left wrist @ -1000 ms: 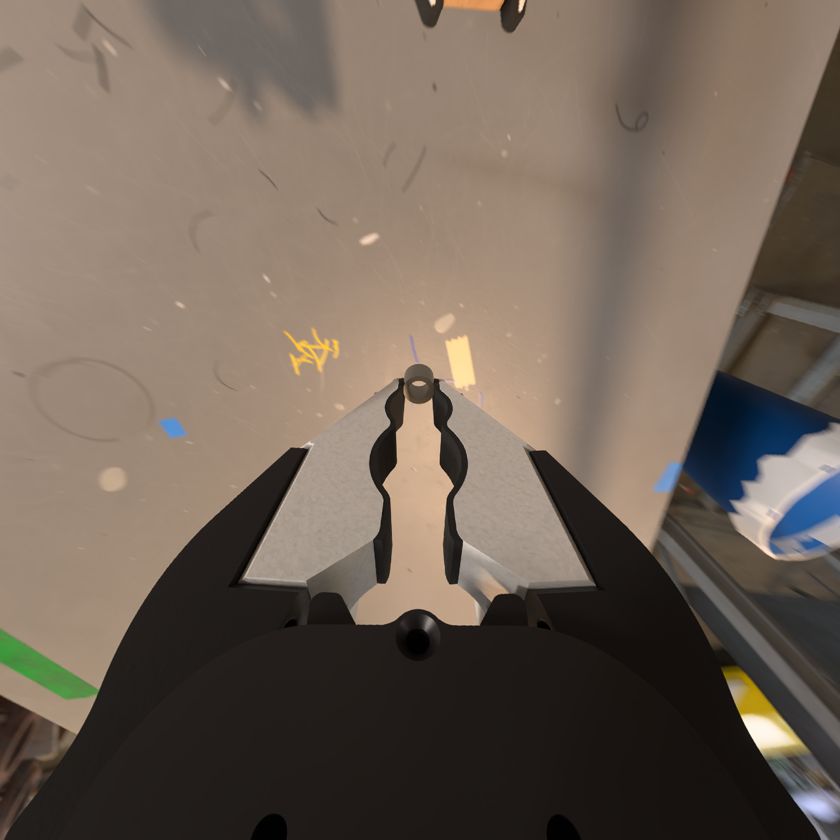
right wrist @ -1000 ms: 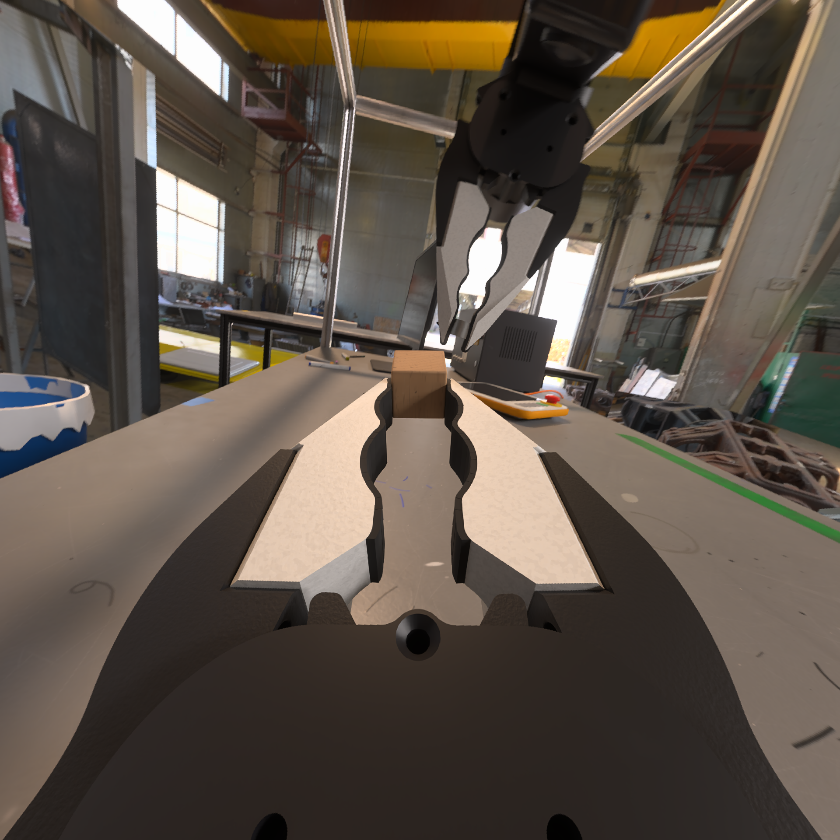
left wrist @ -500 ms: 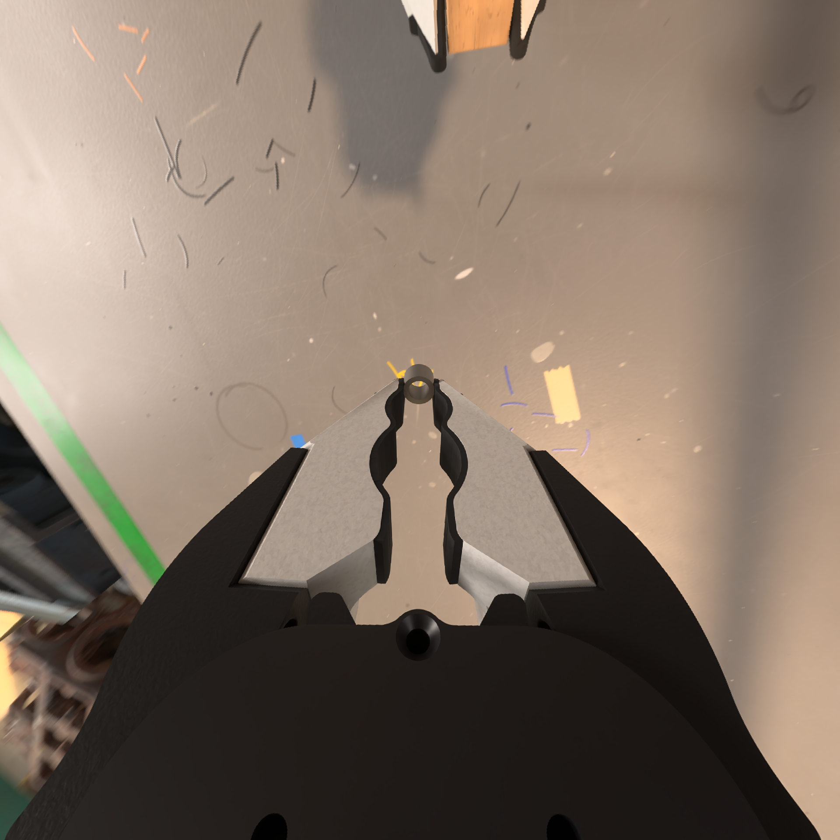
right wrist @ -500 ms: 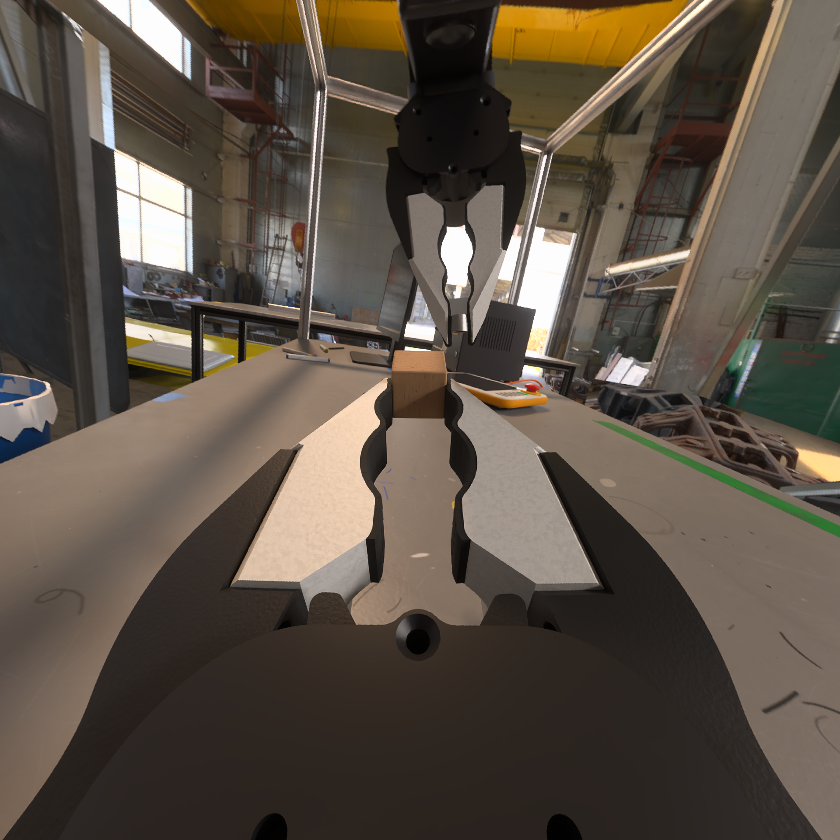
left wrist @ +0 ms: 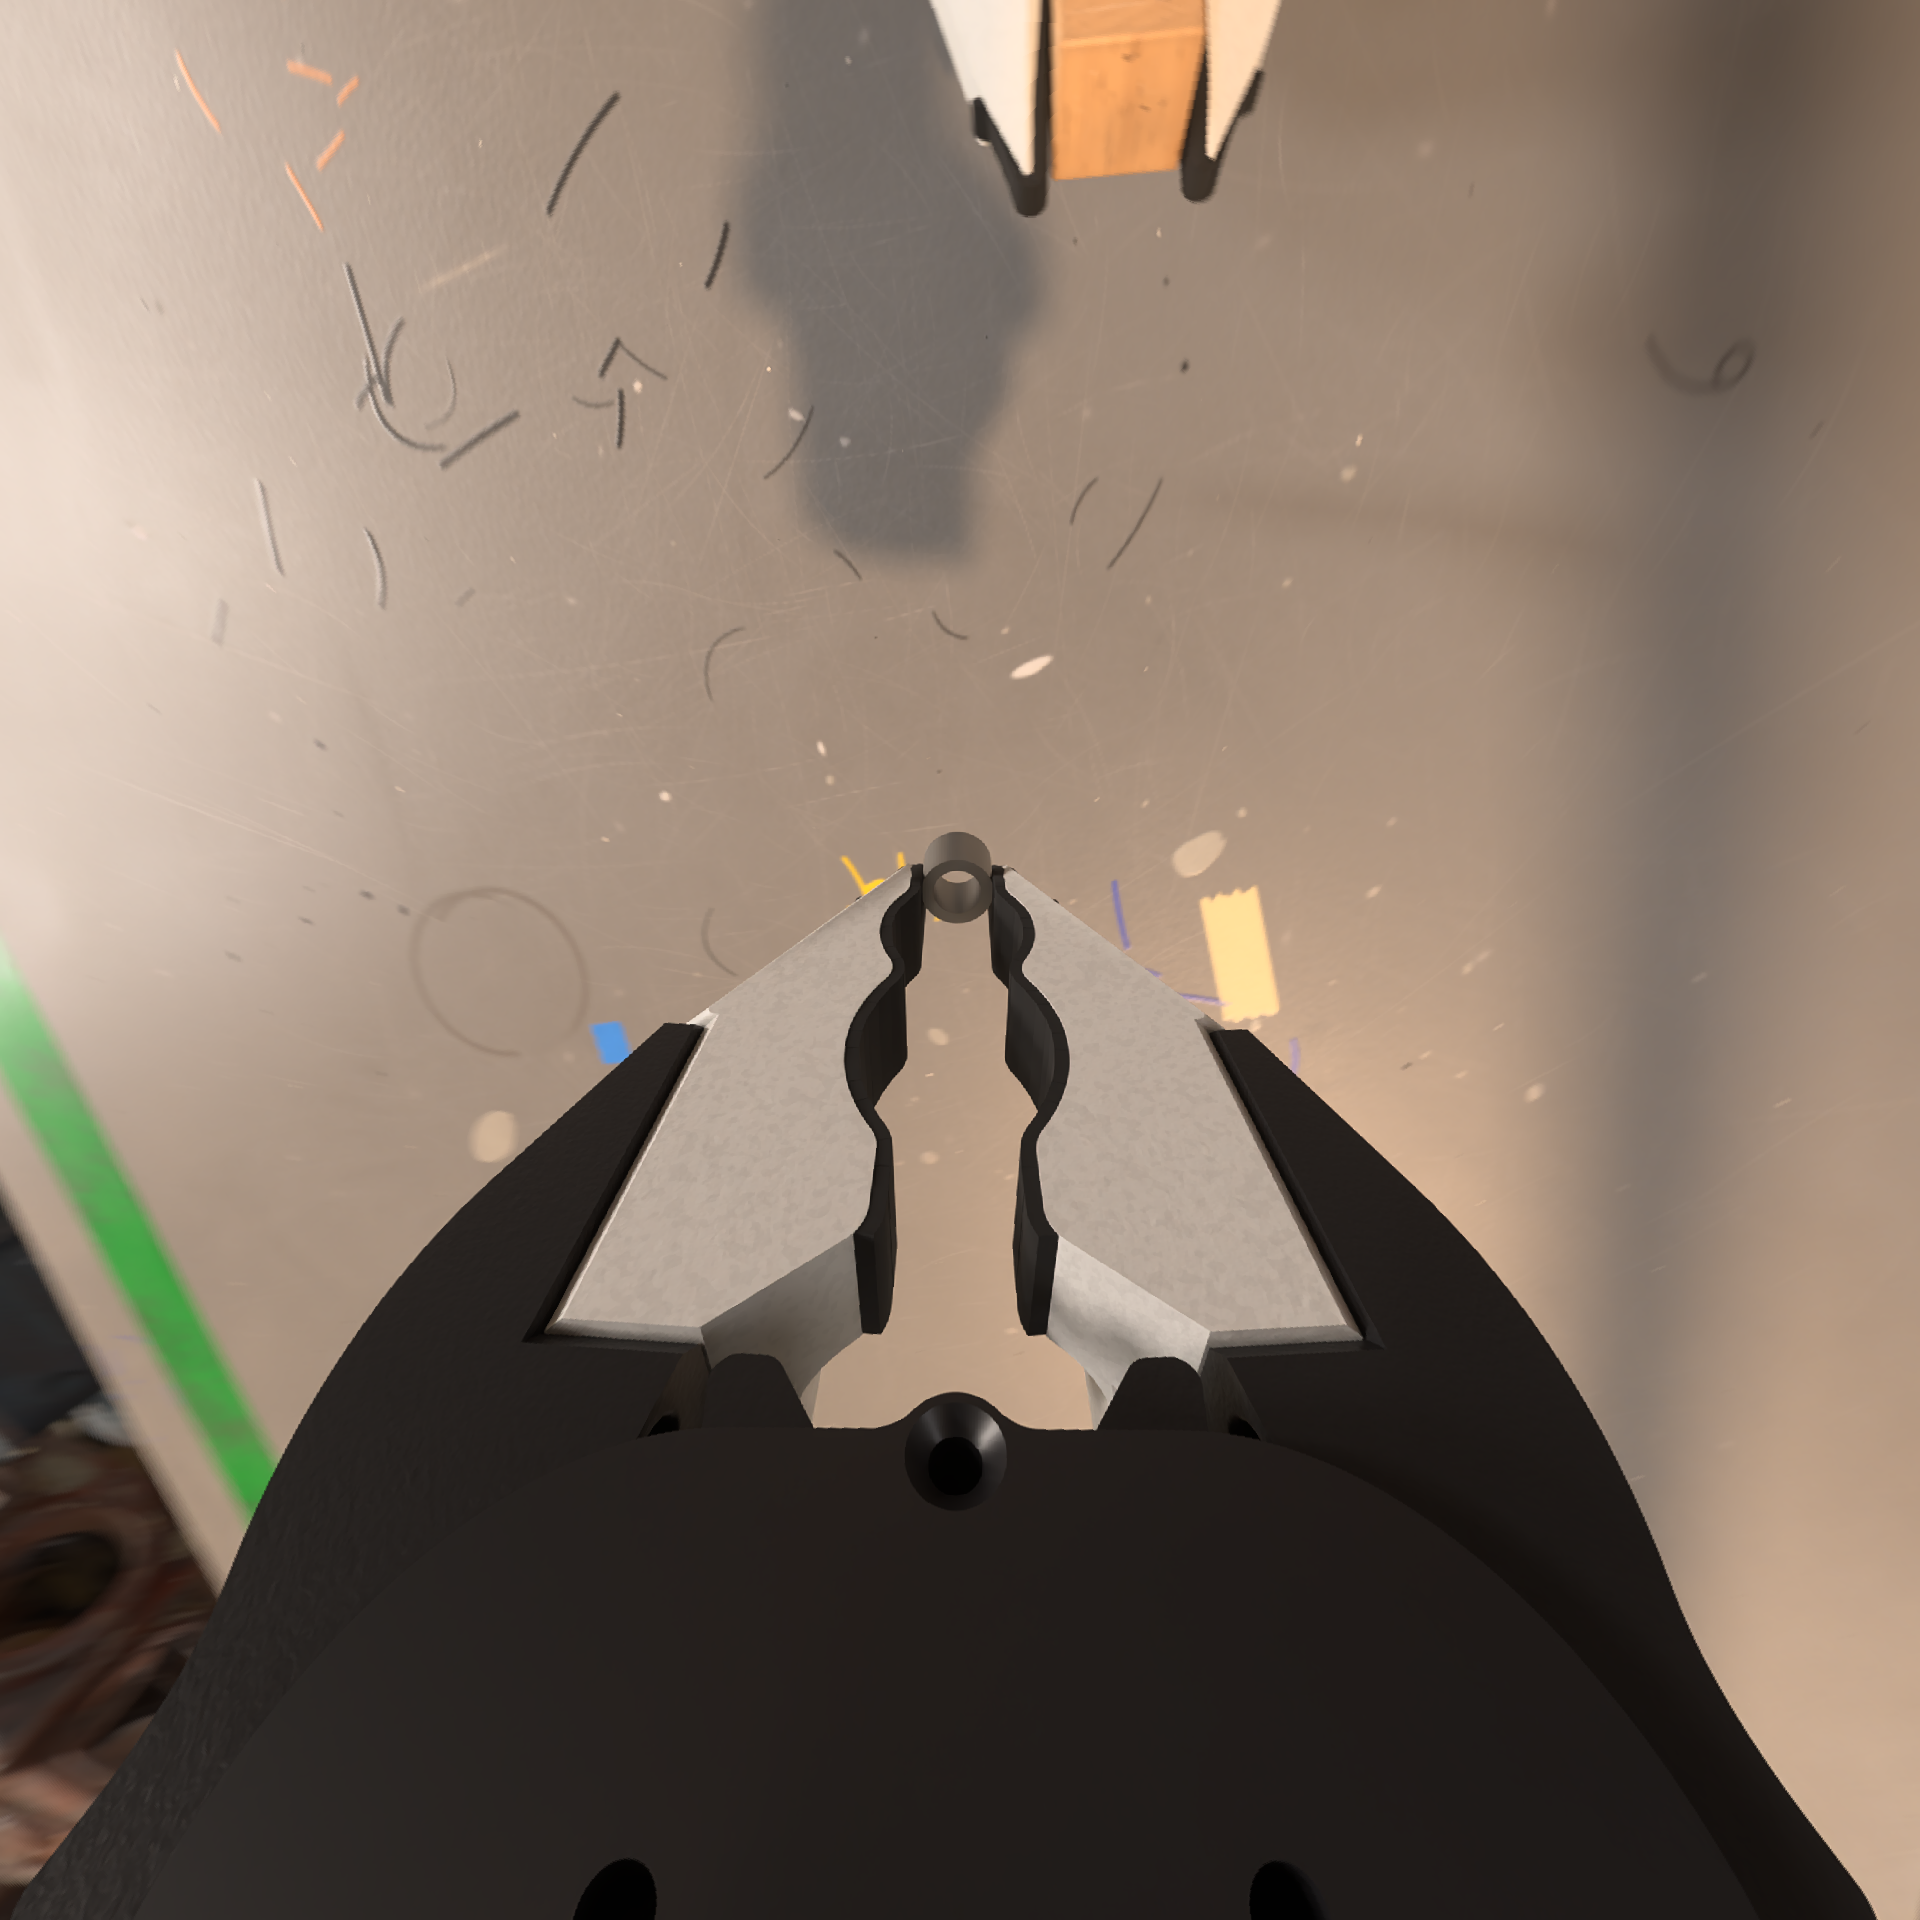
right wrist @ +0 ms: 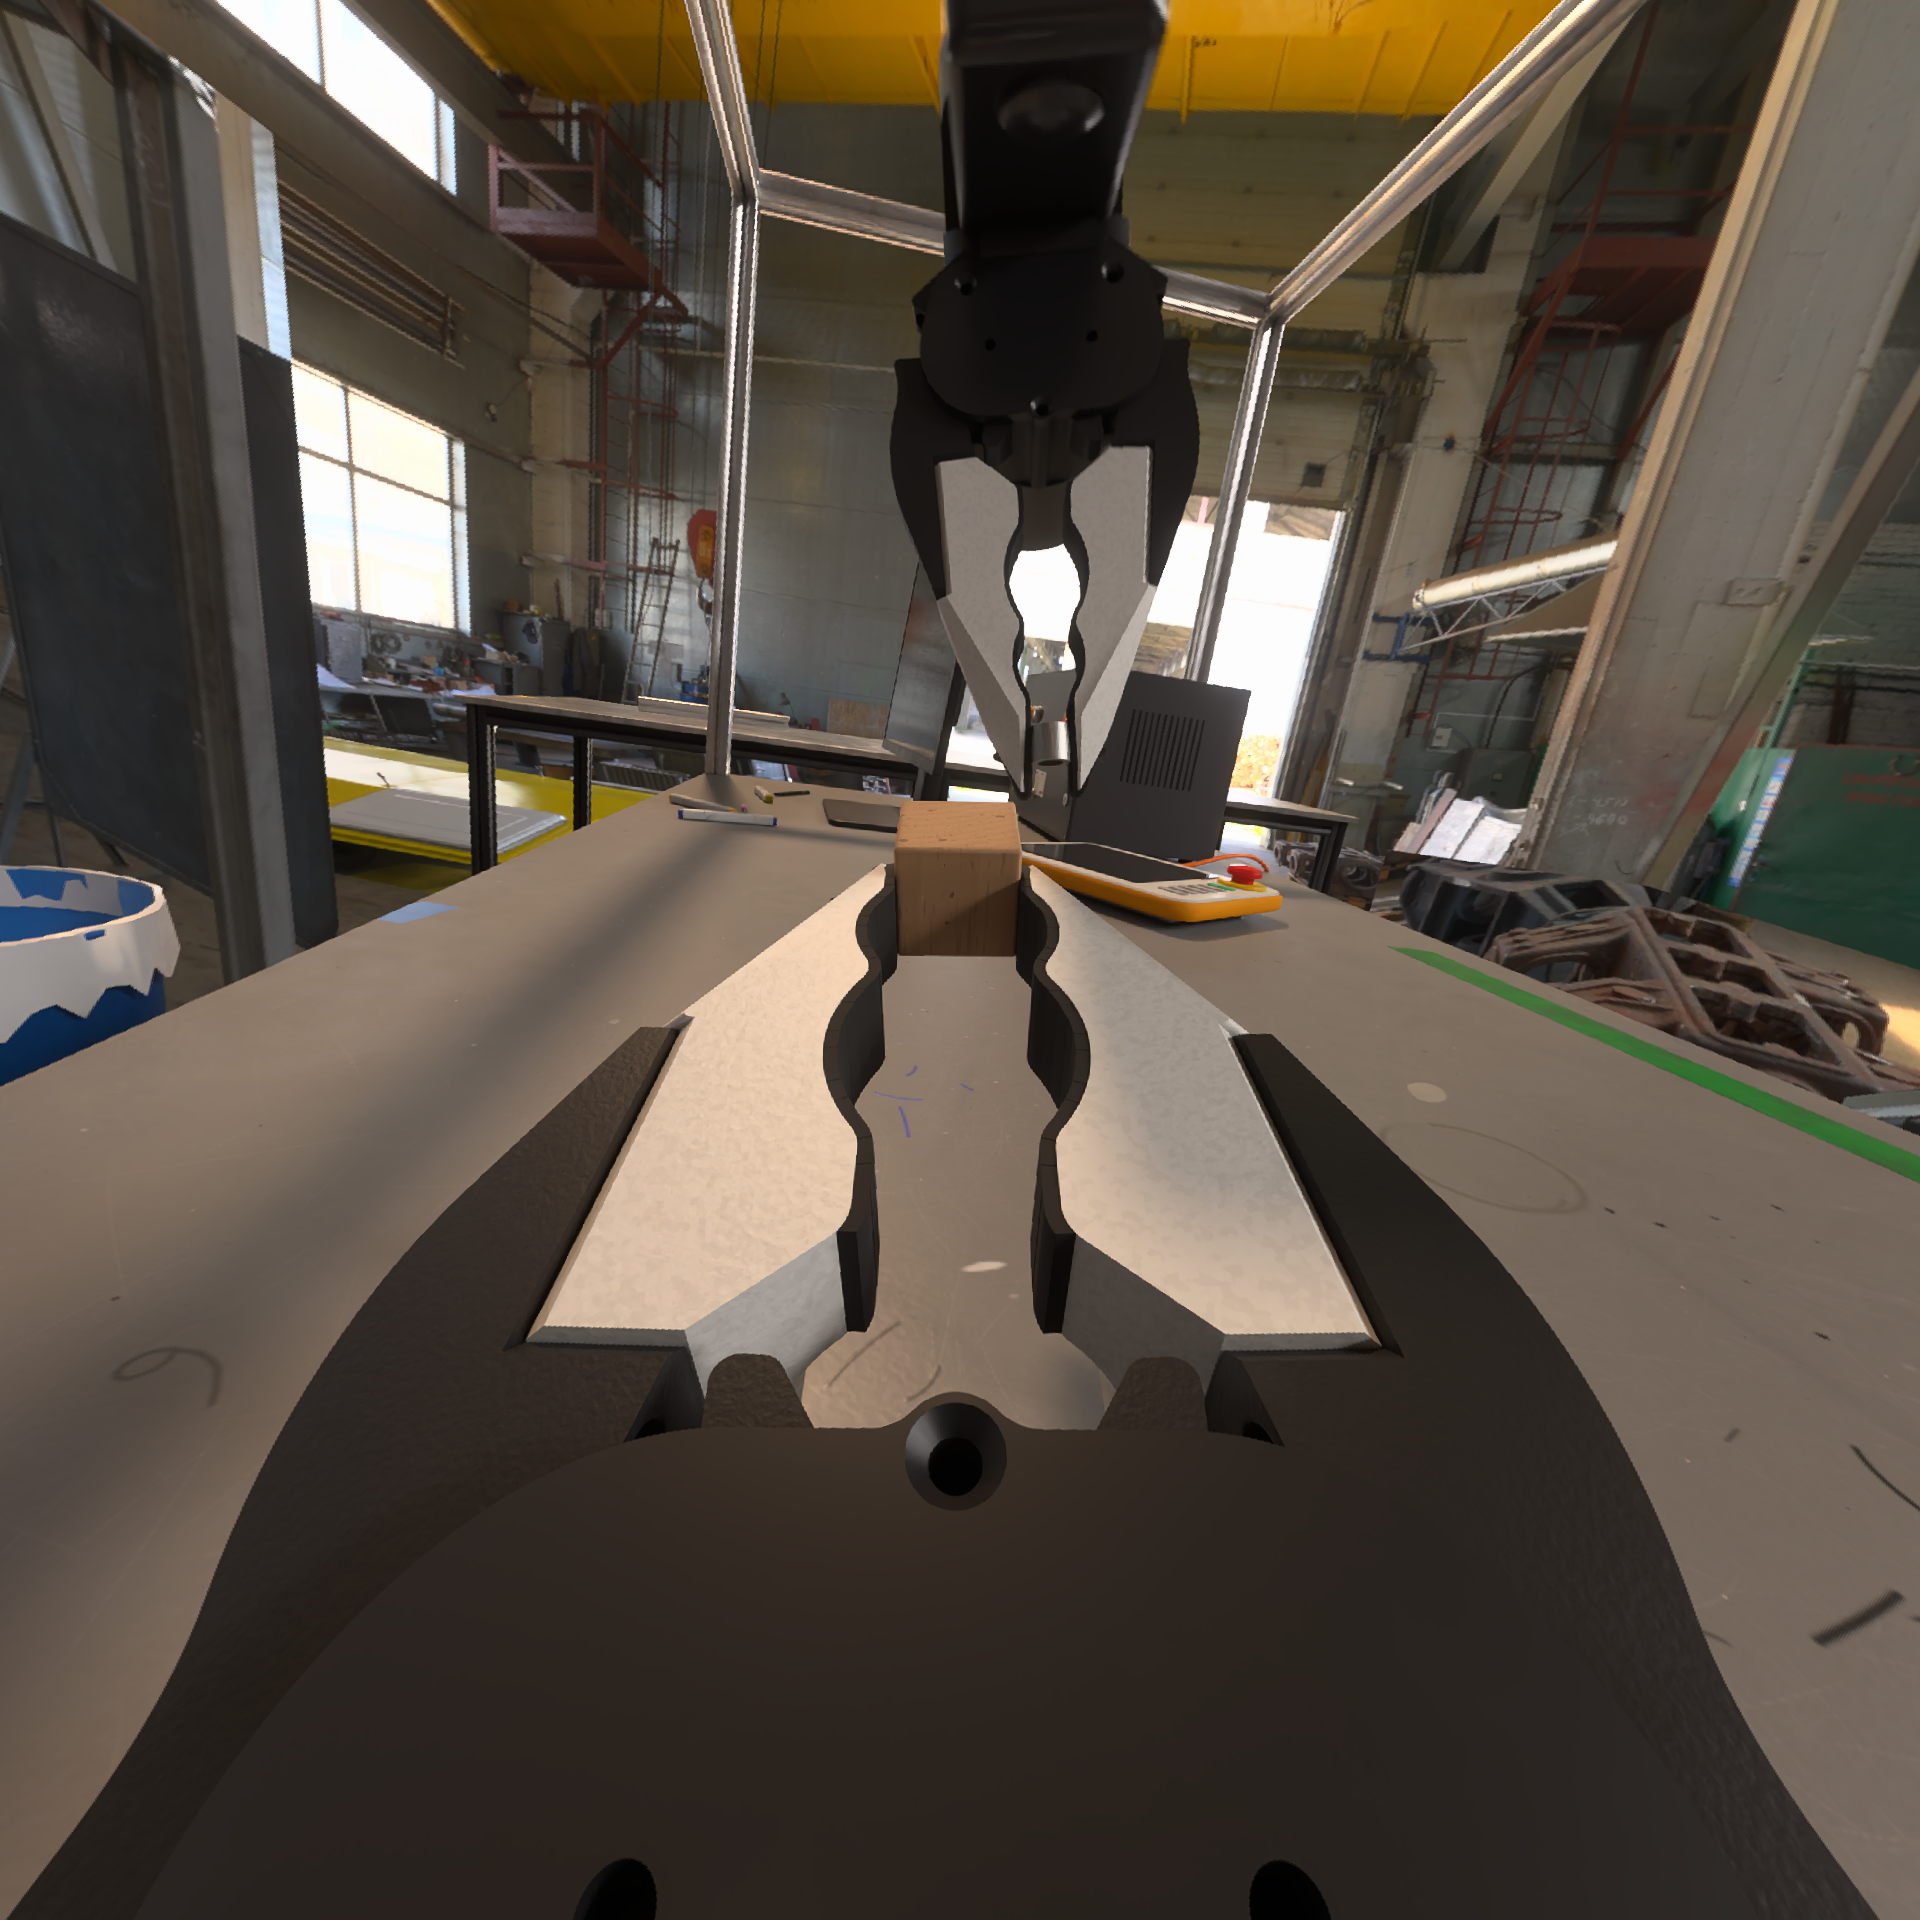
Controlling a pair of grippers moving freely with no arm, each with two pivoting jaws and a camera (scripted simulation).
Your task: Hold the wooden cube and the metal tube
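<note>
Pinching metal tube (left wrist: 958,891) at left gripper (left wrist: 958,883) tips, jaws narrow; right gripper (right wrist: 956,883) jaws clamp wooden cube (right wrist: 956,878) above surface (right wrist: 416,1091).

Both pictures were bright and mostly sharp. In the right wrist view, daylight blazed white through the tall doorway (right wrist: 1262,623) at 12 o'clock and the windows (right wrist: 374,499) at 10 o'clock, washing out detail there. In the left wrist view a warm glow lay at 4 o'clock on the scratched grey table (left wrist: 416,727), a soft dark shadow (left wrist: 894,364) fell at 12 o'clock, and the 8 o'clock corner was blurred. Straight lines bowed toward the edges.
</note>
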